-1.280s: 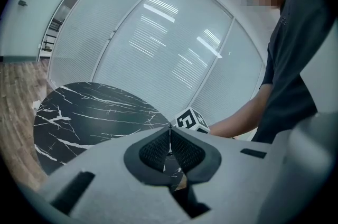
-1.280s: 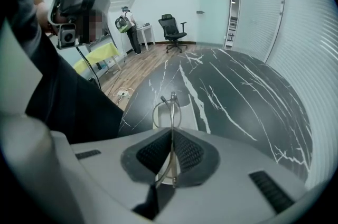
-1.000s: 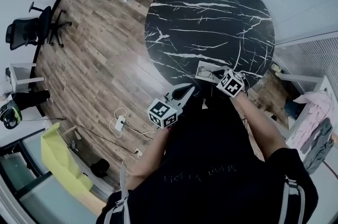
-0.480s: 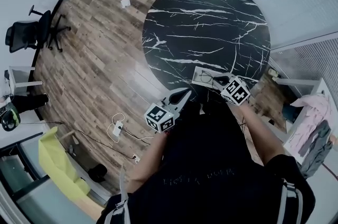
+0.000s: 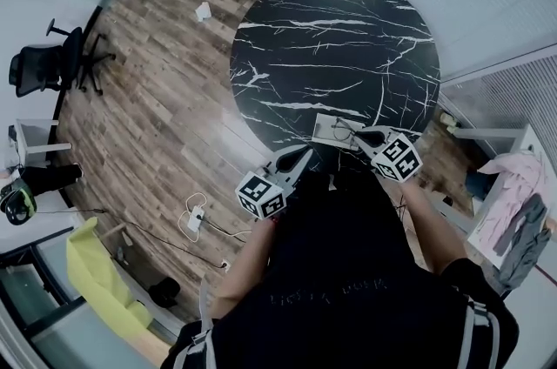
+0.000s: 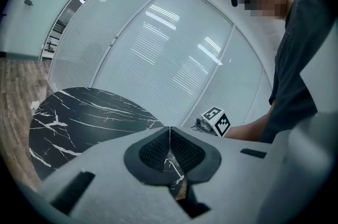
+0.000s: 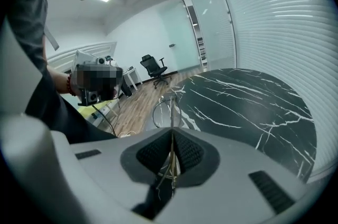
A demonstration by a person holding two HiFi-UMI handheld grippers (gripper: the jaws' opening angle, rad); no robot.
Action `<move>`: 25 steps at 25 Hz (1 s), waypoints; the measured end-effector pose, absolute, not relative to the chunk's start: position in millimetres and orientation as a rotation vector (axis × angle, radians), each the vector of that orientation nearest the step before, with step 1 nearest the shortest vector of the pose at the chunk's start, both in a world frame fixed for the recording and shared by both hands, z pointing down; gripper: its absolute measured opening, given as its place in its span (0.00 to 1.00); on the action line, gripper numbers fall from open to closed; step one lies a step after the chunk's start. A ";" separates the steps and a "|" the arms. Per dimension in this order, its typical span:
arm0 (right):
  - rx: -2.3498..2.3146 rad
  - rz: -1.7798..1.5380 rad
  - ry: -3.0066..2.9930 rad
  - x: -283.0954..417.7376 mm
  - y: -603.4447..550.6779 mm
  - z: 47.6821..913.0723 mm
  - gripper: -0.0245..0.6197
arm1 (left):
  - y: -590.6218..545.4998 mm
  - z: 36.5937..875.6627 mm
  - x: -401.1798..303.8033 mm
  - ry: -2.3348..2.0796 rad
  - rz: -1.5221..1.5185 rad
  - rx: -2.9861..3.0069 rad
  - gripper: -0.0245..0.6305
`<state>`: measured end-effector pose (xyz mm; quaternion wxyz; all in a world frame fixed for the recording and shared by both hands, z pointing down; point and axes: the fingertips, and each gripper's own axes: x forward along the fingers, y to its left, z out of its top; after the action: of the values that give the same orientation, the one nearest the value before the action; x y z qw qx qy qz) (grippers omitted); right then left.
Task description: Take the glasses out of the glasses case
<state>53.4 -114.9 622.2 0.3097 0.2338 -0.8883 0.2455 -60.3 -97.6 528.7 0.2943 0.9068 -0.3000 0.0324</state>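
Observation:
A pale open glasses case (image 5: 327, 130) lies at the near edge of the round black marble table (image 5: 335, 45). Thin wire-framed glasses (image 5: 348, 130) reach from over the case toward my right gripper (image 5: 369, 135), which is shut on them. In the right gripper view the wire frame runs between the closed pads, with a round lens (image 7: 162, 111) sticking out ahead of my right gripper (image 7: 171, 136); the case is hidden there. My left gripper (image 5: 302, 156) hangs left of the case at the table's edge. In its own view the left gripper (image 6: 170, 134) is shut with nothing in it.
Wooden floor (image 5: 157, 97) surrounds the table, with a cable and power strip (image 5: 196, 206) near my feet. An office chair (image 5: 52, 63) stands far left. Slatted glass walls (image 6: 158, 59) curve behind the table. The right gripper's marker cube (image 6: 217, 121) shows in the left gripper view.
My right gripper has drawn back to the right, away from the case, still shut on the glasses. The left gripper has barely moved.

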 end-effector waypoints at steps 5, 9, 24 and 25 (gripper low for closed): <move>0.665 0.706 -2.358 68.4 -114.3 616.1 0.10 | -104.0 526.3 -52.7 -0.785 0.077 2.416 0.07; 0.708 0.758 -2.373 80.1 -113.4 609.8 0.10 | -110.4 524.0 -48.8 -0.773 0.044 2.399 0.07; 0.947 1.128 -2.588 120.7 -129.6 551.9 0.10 | -120.9 518.3 -34.0 -0.747 0.054 2.408 0.07; 0.955 1.146 -2.603 121.9 -130.1 548.2 0.10 | -121.1 518.2 -33.3 -0.747 0.051 2.407 0.07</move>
<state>121.9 -130.1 548.2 0.0706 0.3176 -0.8655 0.3810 -33.3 -121.1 518.2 0.3054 0.9093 -0.2820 0.0194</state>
